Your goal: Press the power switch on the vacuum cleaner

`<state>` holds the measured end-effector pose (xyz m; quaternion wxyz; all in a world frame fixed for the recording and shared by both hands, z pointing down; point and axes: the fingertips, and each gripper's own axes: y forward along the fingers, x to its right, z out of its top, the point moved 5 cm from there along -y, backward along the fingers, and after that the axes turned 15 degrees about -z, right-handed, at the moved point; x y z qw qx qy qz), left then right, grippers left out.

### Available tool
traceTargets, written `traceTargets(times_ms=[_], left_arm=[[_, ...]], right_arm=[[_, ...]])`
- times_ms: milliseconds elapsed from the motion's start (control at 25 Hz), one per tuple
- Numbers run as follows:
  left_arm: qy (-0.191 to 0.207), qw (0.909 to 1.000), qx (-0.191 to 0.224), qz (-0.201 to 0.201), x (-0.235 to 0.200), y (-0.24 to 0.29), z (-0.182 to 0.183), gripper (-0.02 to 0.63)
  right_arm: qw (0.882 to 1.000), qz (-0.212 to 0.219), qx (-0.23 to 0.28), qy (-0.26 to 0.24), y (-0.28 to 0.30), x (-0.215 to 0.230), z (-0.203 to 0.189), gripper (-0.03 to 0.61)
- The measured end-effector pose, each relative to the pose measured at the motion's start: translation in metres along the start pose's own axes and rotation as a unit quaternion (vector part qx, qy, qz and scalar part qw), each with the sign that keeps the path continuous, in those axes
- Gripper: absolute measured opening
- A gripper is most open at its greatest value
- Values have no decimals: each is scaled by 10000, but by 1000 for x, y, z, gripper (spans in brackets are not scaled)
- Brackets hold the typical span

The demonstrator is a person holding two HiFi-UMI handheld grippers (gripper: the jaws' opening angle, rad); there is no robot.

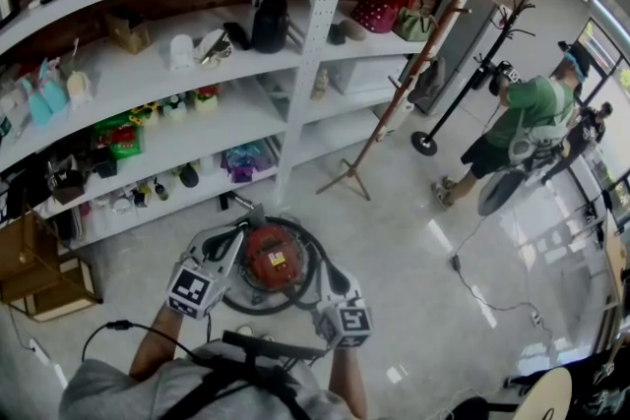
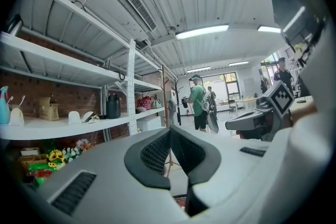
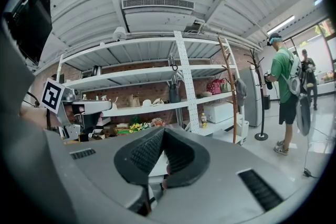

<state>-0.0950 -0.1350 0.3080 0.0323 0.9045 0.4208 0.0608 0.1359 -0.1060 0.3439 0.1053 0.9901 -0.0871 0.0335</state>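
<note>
The vacuum cleaner (image 1: 271, 256) is a round red canister with a yellow label on top and a black hose looped around it, standing on the floor just below me in the head view. My left gripper (image 1: 234, 239) is at its left edge and my right gripper (image 1: 331, 278) at its right edge, both above it. In the left gripper view the left gripper (image 2: 170, 150) has its dark pads pressed together with nothing between them. The right gripper (image 3: 164, 153) looks the same in its own view. Both cameras look out over the vacuum at the shelves. I cannot make out the power switch.
White shelving (image 1: 295, 54) full of small goods stands right behind the vacuum. A leaning wooden coat rack (image 1: 404, 84) and a black stand (image 1: 463, 84) are to the right. A person in a green shirt (image 1: 527, 118) stands further off. Cardboard boxes (image 1: 39, 270) sit left.
</note>
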Motion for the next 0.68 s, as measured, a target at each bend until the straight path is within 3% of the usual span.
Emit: traceTargets(times_ms=[680], left_arm=[[-73,10000,-30,9,9,-3,-1,6]], right_arm=[[10000,27,-5,10,-9,0,-3,11]])
